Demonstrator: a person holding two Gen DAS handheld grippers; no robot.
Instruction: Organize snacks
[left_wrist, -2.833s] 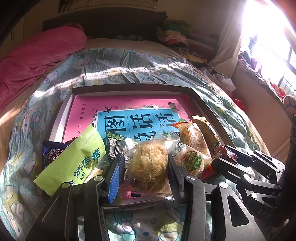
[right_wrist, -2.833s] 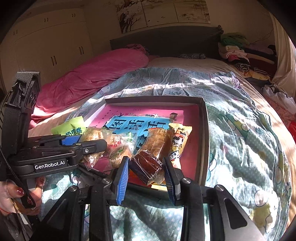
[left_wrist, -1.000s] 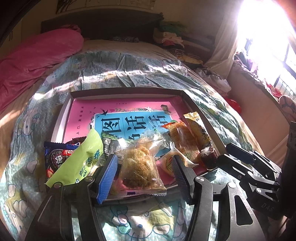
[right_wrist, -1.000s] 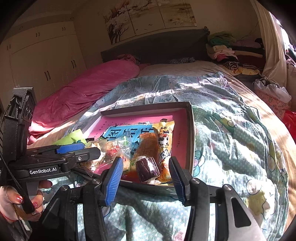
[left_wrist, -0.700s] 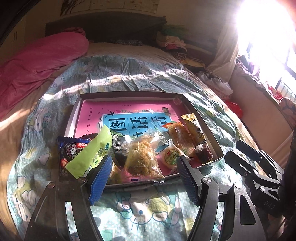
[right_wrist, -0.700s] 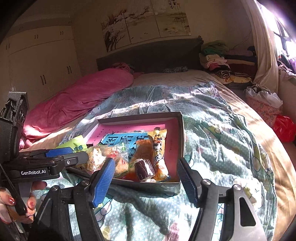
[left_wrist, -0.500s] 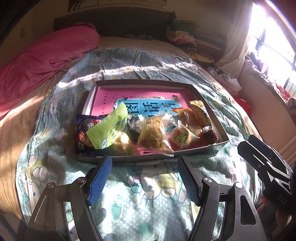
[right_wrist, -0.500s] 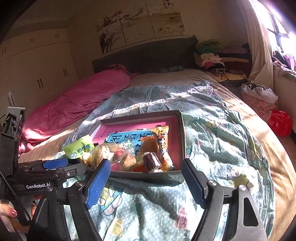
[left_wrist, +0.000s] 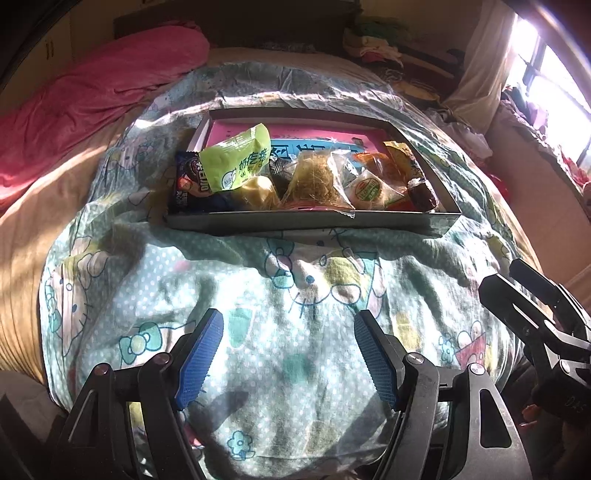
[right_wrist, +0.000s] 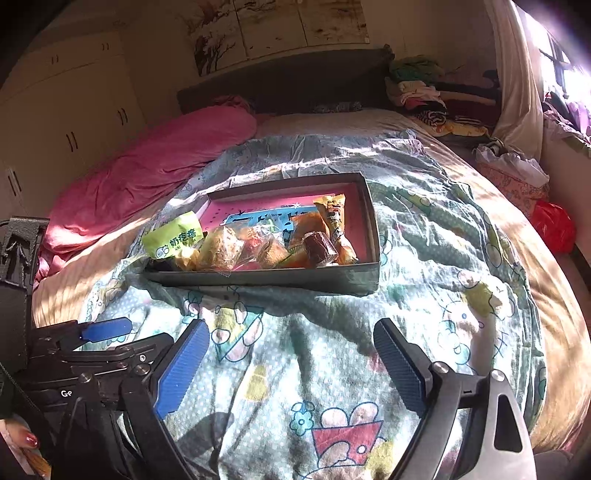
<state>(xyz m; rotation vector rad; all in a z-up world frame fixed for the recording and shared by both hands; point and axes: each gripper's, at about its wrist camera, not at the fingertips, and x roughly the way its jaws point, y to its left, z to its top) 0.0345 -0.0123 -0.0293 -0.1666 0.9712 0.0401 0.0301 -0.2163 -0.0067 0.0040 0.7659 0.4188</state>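
Packets lie in shallow grey cardboard tray (left_wrist: 314, 221); left tongs (left_wrist: 288, 354) agape, right tongs (right_wrist: 291, 363) opening, both empty; organizing appears done, next: inspect.

Two wrist fisheyes, facing down-forward, sharing snack box (left_wrist: 314, 221)

Soft cloth, shiny wrappers, hard black plastic.

The blanket (left_wrist: 295, 295) is soft, wrinkly cloth with cartoon prints, and the pink cover (right_wrist: 155, 166) by the bed's left edge is smooth cloth. The box (right_wrist: 280, 277) looks like dull grey cardboard, with a smooth pink paper book cover (right_wrist: 258, 206) on its floor. The green snack bag (left_wrist: 236, 162) is shiny plastic. The clear wrapper (left_wrist: 317, 181) crinkles and glints. The left gripper (left_wrist: 288, 354) and right gripper (right_wrist: 291, 362) are matt black plastic with silver metal screws and bumpy blue rubber pads (left_wrist: 199, 354).
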